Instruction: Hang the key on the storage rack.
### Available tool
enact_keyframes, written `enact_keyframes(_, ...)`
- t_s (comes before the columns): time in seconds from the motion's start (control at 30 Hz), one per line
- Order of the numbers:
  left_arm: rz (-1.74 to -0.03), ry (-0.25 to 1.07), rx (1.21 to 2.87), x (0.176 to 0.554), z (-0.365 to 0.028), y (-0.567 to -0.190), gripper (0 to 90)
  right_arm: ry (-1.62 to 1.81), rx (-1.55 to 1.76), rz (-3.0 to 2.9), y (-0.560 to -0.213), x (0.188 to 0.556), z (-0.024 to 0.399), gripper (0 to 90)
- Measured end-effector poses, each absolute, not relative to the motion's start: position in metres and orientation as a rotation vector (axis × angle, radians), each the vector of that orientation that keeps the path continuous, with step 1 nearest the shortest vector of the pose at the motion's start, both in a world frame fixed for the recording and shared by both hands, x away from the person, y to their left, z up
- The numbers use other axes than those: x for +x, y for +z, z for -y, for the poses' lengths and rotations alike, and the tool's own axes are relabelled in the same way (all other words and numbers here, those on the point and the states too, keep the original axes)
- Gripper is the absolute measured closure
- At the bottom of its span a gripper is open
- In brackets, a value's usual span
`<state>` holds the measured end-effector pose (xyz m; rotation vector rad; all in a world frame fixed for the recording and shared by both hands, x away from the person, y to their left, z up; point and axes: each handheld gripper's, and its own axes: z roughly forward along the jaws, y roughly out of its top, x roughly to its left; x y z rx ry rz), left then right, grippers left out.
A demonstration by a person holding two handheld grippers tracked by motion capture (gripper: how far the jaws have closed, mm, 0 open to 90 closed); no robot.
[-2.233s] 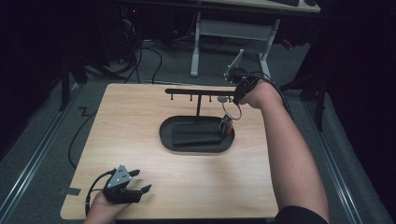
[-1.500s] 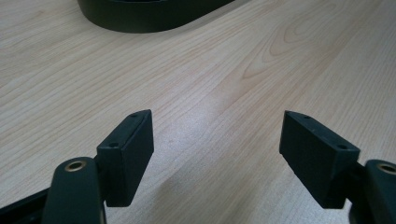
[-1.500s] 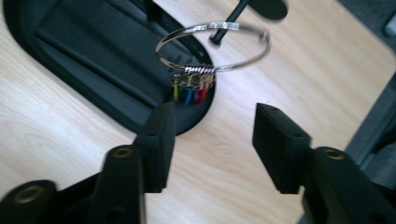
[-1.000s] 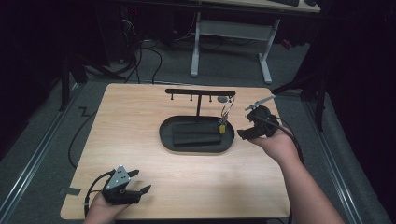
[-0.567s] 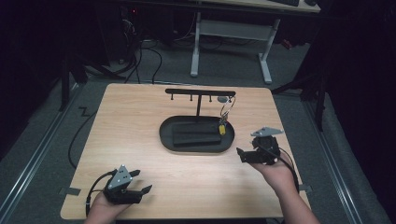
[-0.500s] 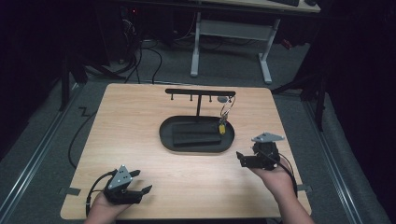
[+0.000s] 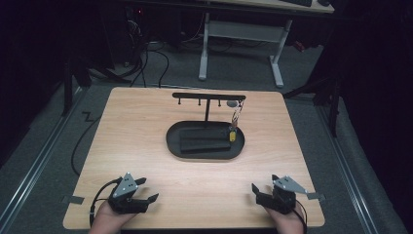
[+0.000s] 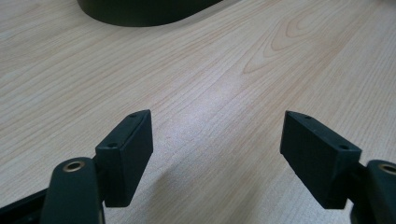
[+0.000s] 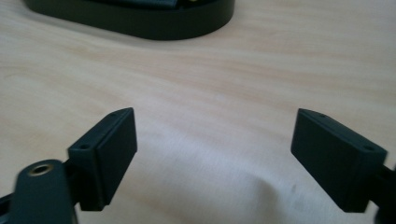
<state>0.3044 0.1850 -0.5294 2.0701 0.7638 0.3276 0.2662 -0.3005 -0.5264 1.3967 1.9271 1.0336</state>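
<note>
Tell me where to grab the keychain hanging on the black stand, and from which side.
Grip the keychain on its lower part, just above the yellow tag, coming from the right side of the stand. It hangs straight down from the rightmost peg, the stand's post lies to its left, and the oval tray sits under it, so the right is probably the freest approach.

Each hand carries a black two-jaw tool. The left gripper [image 7: 143, 190] has a chunky black body topped by a grey three-cornered plate, and a thin black cable loops from its left side. The right gripper [image 7: 263, 189] bears a like grey plate with small dark holes near its corners, and a dark cable curls at its right. Up close, the fingers [image 8: 126, 156] are flat matte-black blocks with small screw holes along their top edges, each mounted on a rounded black arm with a brass-ringed hole.
</note>
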Motion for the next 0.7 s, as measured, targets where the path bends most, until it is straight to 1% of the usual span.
enact_keyframes(0.07, -0.765, 0.332, 2.071, 0.305, -0.184, -0.53, 25.9, 1.086, 1.389, -1.921, -0.524, 0.262, 0.296, 14.0)
enact_keyframes(0.27, -0.778, 0.355, 2.073, 0.302, -0.184, -0.53, 25.7, 1.064, 1.293, -1.969, -0.524, 0.264, 0.285, 14.1)
enact_keyframes(0.7, -0.767, 0.367, 2.044, 0.299, -0.192, -0.524, 25.6, 1.057, 1.308, -1.932, -0.521, 0.265, 0.287, 14.1)
